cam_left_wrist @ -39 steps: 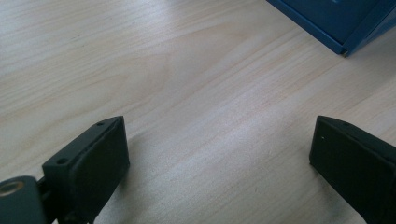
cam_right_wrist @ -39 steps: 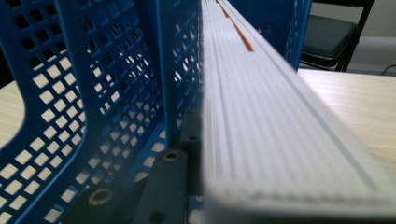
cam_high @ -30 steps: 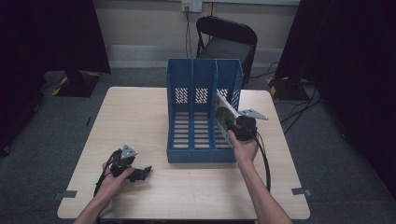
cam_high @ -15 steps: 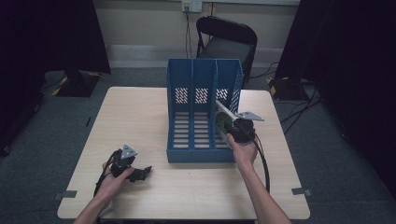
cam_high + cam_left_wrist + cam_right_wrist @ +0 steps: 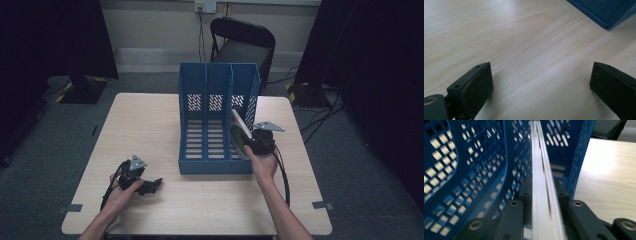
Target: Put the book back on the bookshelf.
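At the blue file rack's (image 5: 216, 120) right-hand compartment: right gripper (image 5: 252, 142) clamped on a thin book (image 5: 239, 131) (seen edge-on, pages pale), tilted, partly inside the slot. Near the table's (image 5: 150, 115) front left: left gripper (image 5: 150, 186) resting low, jaws spread wide, nothing between them.
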A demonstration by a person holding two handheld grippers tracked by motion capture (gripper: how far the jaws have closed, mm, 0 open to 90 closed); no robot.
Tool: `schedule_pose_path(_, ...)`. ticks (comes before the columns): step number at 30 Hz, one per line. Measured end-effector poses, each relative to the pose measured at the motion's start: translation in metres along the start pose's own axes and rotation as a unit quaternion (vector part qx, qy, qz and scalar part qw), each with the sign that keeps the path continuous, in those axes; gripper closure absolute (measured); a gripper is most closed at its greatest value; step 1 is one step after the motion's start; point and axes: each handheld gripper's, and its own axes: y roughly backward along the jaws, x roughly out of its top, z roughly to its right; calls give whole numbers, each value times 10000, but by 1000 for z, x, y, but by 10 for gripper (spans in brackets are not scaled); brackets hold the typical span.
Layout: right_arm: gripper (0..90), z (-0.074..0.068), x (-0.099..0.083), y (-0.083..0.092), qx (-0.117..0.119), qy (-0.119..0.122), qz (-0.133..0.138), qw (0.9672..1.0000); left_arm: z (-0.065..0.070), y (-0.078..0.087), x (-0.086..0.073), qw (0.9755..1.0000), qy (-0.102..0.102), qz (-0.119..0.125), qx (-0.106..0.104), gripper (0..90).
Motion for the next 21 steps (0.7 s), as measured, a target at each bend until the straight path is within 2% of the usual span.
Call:
schedule_pose_path(6, 742, -2, -2, 1, 51, -2, 51, 10000, 0, 0, 0, 10000, -4, 2, 1, 41)
schedule_pose_path(12, 677, -4, -2, 2, 130, 16, 55, 9999, 0, 0, 0, 10000, -3, 0, 5, 41)
schedule_pose_path(17, 667, -2, -2, 2, 128, 35, -6, 9999, 0, 0, 0, 10000, -4, -3, -1, 42)
schedule_pose_path(21, 660, -2, -7, 5, 166, 66, 72, 9998, 0, 0, 0, 10000, -2, 1, 5, 42)
